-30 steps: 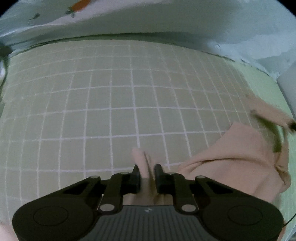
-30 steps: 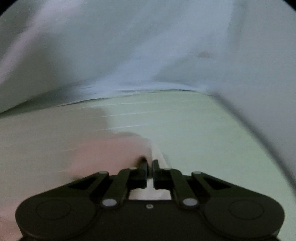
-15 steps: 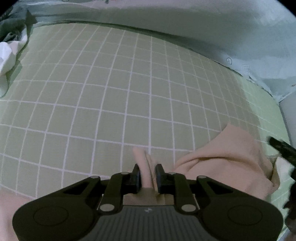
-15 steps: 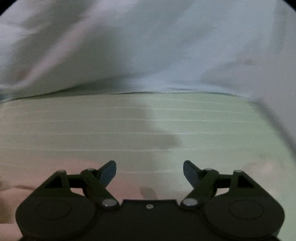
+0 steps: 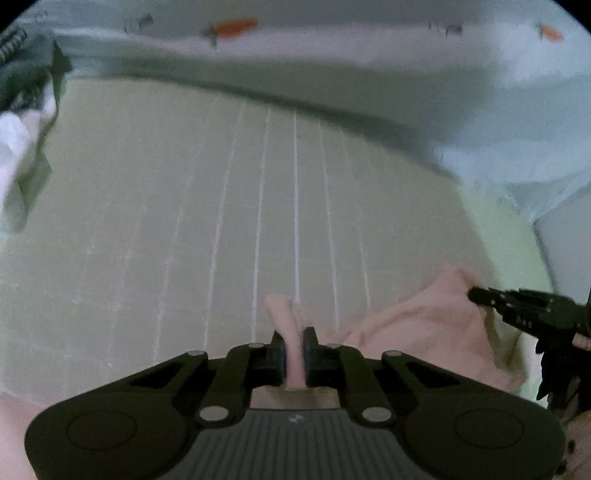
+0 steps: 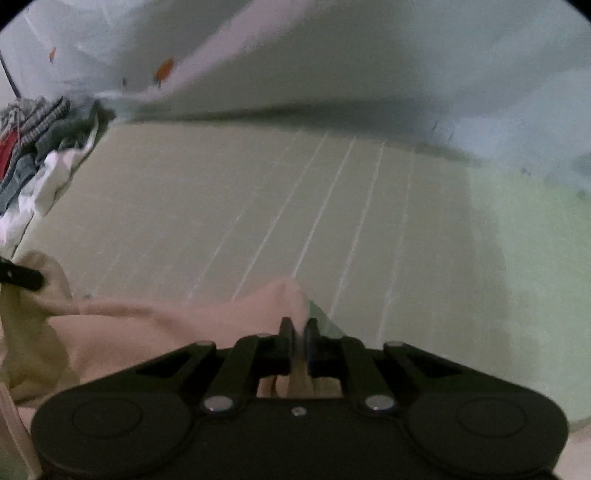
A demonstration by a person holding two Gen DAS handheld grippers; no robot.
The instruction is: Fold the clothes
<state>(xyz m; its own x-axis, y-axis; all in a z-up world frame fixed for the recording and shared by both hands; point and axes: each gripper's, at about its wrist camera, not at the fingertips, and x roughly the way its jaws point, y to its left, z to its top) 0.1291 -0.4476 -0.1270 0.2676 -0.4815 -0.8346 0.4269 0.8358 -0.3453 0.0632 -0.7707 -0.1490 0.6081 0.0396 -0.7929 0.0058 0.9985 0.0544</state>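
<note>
A pale pink garment (image 5: 424, 332) hangs over a green sheet with a white grid (image 5: 258, 203). My left gripper (image 5: 294, 345) is shut on a fold of its edge, which sticks up between the fingers. In the right wrist view the same pink garment (image 6: 166, 325) stretches left from my right gripper (image 6: 300, 334), which is shut on another part of the edge. The right gripper (image 5: 476, 295) also shows in the left wrist view at the right, its tip on the cloth. The left gripper's finger (image 6: 22, 277) shows at the left edge of the right wrist view.
A heap of other clothes (image 6: 40, 147), grey, red, blue and white, lies at the left end of the sheet. Pale bedding with carrot prints (image 5: 236, 27) rises behind the sheet. White cloth (image 5: 14, 147) lies at the left edge.
The right gripper stood open half a second ago; now it has shut on the pink garment's edge. Both views are blurred from motion, and the left gripper keeps its hold.
</note>
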